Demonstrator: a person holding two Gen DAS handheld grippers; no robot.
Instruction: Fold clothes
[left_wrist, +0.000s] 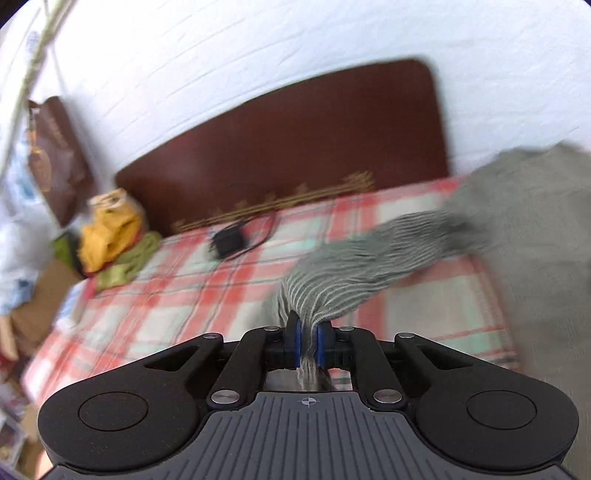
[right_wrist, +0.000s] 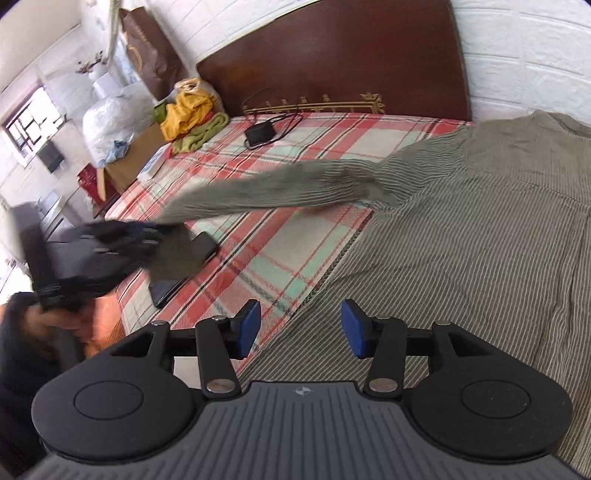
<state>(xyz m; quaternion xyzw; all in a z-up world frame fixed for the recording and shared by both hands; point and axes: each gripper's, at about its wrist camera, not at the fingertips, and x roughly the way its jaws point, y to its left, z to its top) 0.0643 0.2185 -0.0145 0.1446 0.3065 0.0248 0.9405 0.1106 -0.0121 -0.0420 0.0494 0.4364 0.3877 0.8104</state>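
A grey striped shirt (right_wrist: 461, 236) lies spread on the right half of a bed with a red and mint plaid sheet (right_wrist: 280, 243). My left gripper (left_wrist: 309, 341) is shut on the end of the shirt's sleeve (left_wrist: 354, 266) and holds it stretched out to the left above the sheet. It also shows in the right wrist view (right_wrist: 147, 236), blurred, with the sleeve (right_wrist: 280, 188) pulled taut. My right gripper (right_wrist: 300, 328) is open and empty, hovering over the shirt's near left edge.
A dark wooden headboard (right_wrist: 332, 55) stands at the back. A black charger with its cable (right_wrist: 260, 133) lies near it. Yellow and green clothes (right_wrist: 188, 118) are piled at the bed's far left corner. A dark phone (right_wrist: 184, 269) lies on the sheet under the held sleeve.
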